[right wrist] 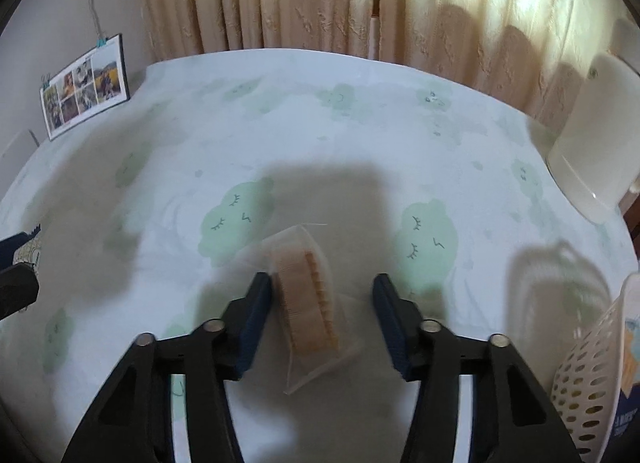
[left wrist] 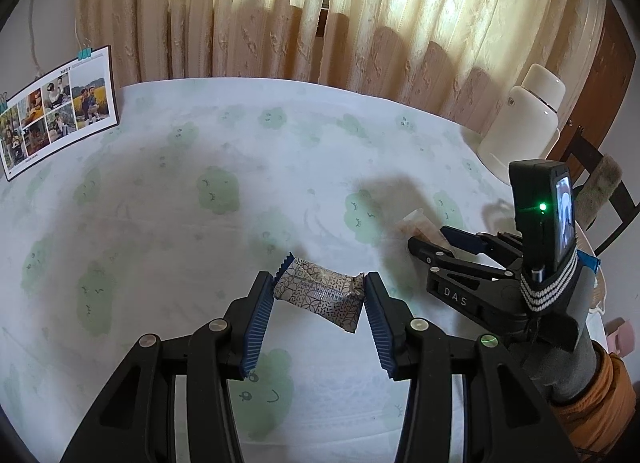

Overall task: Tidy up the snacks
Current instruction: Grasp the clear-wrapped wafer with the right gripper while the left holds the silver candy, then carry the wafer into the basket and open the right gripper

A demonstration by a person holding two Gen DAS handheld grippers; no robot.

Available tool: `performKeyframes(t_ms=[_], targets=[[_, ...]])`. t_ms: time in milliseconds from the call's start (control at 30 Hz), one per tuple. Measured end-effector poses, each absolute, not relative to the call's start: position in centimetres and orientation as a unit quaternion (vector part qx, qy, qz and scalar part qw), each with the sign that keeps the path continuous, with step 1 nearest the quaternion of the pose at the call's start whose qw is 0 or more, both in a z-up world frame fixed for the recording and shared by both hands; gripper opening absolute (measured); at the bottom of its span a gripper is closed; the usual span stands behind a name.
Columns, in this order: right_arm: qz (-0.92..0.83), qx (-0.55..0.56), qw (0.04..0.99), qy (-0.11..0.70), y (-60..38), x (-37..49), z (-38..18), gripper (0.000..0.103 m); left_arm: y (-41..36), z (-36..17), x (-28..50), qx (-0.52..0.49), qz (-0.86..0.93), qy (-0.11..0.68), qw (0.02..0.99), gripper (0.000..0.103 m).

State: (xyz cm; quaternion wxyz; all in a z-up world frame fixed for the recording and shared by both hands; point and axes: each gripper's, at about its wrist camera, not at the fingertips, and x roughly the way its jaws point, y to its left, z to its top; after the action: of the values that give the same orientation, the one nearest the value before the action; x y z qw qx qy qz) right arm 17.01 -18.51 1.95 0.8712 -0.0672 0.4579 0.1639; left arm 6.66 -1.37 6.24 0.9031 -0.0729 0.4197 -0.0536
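Two grabs going: left gripper (left wrist: 319, 295) clenched on the patterned snack bar (left wrist: 320, 293), right gripper (right wrist: 322, 303) jaws apart around the cracker pack (right wrist: 308, 303) lying on the table (right wrist: 360, 123), next squeeze, then carry to the basket (right wrist: 596, 391) at 4 o'clock.

Our grippers (left wrist: 318, 303) are black frames with ribbed blue pads (left wrist: 258, 327) and silver rivets — "DAS" marked at three o'clock, above an orange sleeve (left wrist: 600, 403).

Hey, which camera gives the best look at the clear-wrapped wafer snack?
The right wrist view: the clear-wrapped wafer snack lies central between the right gripper's open pads, though blurred. In the left wrist view only its far end shows, mostly hidden behind that gripper.
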Motion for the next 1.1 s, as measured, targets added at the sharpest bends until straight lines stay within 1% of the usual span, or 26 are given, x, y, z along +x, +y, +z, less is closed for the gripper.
performKeyframes(t_ms=[33,67,167,367,600,1100], targets=[[0.164,-0.069,0.872,0.456,-18.4,16.8,2.0,0.037,-1.4,6.2,6.7,-0.073,-0.053,0.421,0.903,0.043],[0.162,-0.068,0.873,0.455,-18.4,16.6,2.0,0.033,-1.4,6.1,6.7,-0.073,-0.053,0.422,0.902,0.043],[0.166,-0.045,0.875,0.453,-19.1,16.0,2.1,0.028,-1.4,6.1,6.7,-0.074,-0.054,0.423,0.901,0.043],[0.177,0.004,0.884,0.433,-20.5,13.9,4.0,0.028,-1.5,6.0,6.7,-0.071,-0.059,0.423,0.901,0.043],[0.169,0.035,0.899,0.401,-22.4,11.4,6.8,0.028,-1.9,6.1,6.5,-0.068,-0.064,0.422,0.902,0.043],[0.078,0.087,0.932,0.344,-30.5,7.8,11.3,0.028,-2.3,6.2,6.2,-0.061,-0.076,0.421,0.902,0.043]])
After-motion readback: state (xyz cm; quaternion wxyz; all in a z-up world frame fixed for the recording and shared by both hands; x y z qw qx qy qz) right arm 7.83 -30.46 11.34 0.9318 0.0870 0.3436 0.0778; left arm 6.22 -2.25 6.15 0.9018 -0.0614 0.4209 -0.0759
